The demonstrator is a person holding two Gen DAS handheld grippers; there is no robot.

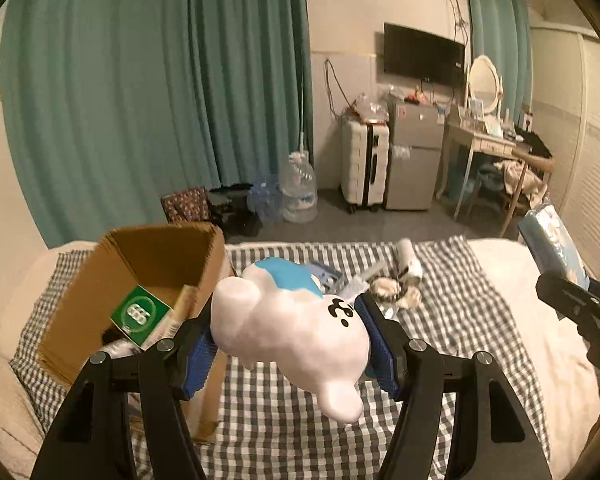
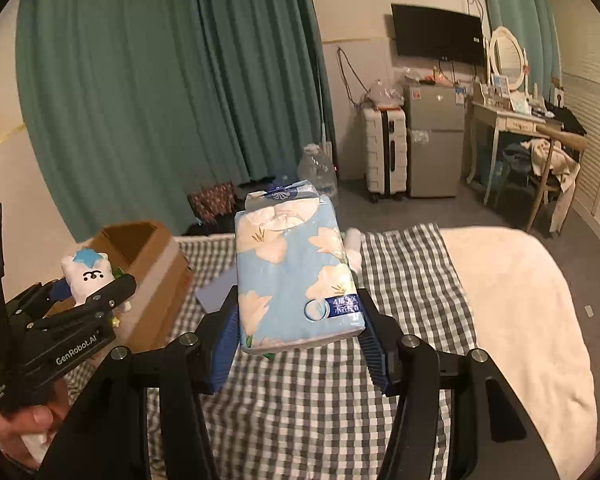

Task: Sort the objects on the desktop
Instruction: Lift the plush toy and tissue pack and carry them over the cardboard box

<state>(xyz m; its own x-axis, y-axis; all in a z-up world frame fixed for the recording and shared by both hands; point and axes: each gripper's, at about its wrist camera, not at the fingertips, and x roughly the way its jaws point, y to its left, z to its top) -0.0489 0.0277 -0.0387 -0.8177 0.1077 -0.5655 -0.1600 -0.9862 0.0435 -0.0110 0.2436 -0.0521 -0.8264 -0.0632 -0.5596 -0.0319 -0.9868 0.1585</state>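
Up front in the left wrist view, the left gripper (image 1: 290, 344) clamps its fingers on a white-and-blue toy figure (image 1: 288, 320) above the checkered bedspread (image 1: 300, 420), beside a cardboard box (image 1: 140, 280). Across in the right wrist view, the right gripper (image 2: 300, 344) pinches a floral tissue pack (image 2: 296, 276) clear of the bed.

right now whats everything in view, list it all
toy figure: 1, white with blue top, clamped in left gripper
tissue pack: 1, light blue floral, clamped in right gripper
cardboard box: 1, brown, open, left on bed
green packet: 1, inside box
checked cloth: 1, grey-white, over bed
small items: several, mid cloth, unclear
curtains: teal, behind
left gripper: black, blue pads
right gripper: black, blue pads
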